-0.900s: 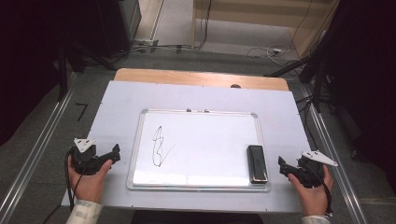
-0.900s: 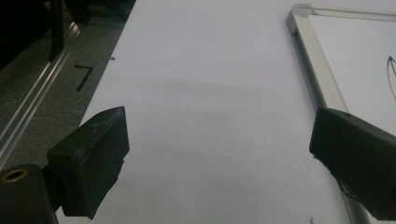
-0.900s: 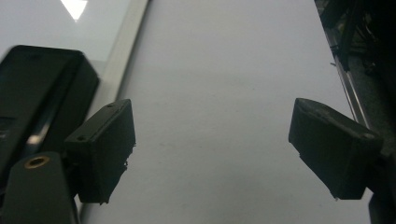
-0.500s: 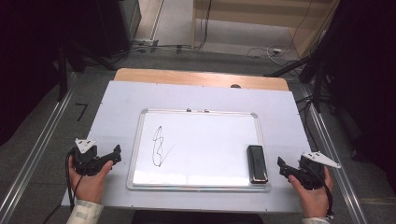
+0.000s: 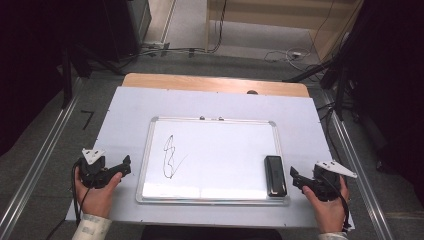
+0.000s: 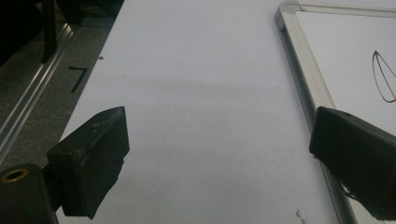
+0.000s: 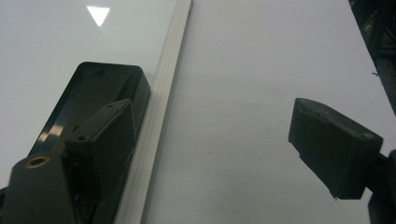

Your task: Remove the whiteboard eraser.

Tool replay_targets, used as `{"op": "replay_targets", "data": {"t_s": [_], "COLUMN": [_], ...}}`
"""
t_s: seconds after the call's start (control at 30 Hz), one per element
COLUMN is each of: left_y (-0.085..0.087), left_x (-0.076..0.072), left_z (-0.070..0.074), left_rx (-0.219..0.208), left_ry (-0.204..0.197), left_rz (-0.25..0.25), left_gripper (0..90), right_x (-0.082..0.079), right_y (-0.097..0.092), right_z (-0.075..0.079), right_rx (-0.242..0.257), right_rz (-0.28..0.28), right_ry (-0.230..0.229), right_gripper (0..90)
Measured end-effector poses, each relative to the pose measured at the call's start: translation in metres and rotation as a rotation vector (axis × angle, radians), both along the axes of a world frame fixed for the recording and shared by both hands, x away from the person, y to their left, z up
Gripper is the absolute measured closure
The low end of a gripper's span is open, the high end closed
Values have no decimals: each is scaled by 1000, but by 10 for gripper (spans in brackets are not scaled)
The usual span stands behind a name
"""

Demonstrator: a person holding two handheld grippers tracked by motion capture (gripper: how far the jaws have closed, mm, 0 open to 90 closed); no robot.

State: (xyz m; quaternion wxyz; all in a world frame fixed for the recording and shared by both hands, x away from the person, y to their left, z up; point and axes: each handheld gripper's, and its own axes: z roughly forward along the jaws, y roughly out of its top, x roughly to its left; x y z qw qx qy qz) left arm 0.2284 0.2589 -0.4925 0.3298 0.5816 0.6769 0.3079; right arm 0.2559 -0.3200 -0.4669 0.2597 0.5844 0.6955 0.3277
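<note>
From the high view, a white-topped counter (image 5: 125,105) carries a flat rectangular whiteboard with a thin silver metal frame (image 5: 212,121), lying square in the middle. A loose black marker scribble (image 5: 171,161) sits on the board's left half. A black oblong eraser block (image 5: 275,175) lies on the board's near right corner, lengthwise along the right frame edge and just inside it. The left claw (image 5: 126,165) rests on the counter just off the board's left edge, held in the person's left hand (image 5: 95,192), its black jaws pointing toward the board and standing apart with nothing between them. The right claw (image 5: 294,176) rests just off the board's right edge, held in the right hand (image 5: 327,205), its jaws aimed at the eraser block from close by, not closed on it. A strip of bare wooden board (image 5: 215,84) shows along the counter's far side.

In the left gripper view, the two black jaws stand wide, one at each lower corner, with bare white counter (image 6: 201,116) between them. The silver frame (image 6: 303,60) of the whiteboard runs up the right side, passing under the right-hand jaw, and part of the scribble (image 6: 384,77) shows beyond it.

In the right gripper view, the jaws again stand wide with nothing gripped. The left-hand jaw hangs over the eraser block (image 7: 93,93), which lies on the glossy board just beside the frame (image 7: 163,107); whether the jaw touches it I cannot tell. The other jaw is over open counter (image 7: 252,93), well clear of the board.
</note>
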Motion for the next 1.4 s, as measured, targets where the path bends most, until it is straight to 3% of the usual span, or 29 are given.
{"op": "replay_targets", "data": {"t_s": [0.87,1.4], "left_y": [0,0], "left_x": [1,1], "left_z": [0,-1], "left_rx": [0,5], "left_ry": [0,7], "left_rz": [-3,-7], "left_gripper": [55,56], "right_x": [8,12], "right_y": [35,61], "right_z": [-2,-8], "right_rx": [-9,-22], "right_rz": [80,93], "right_ry": [11,32], "right_gripper": [137,139]}}
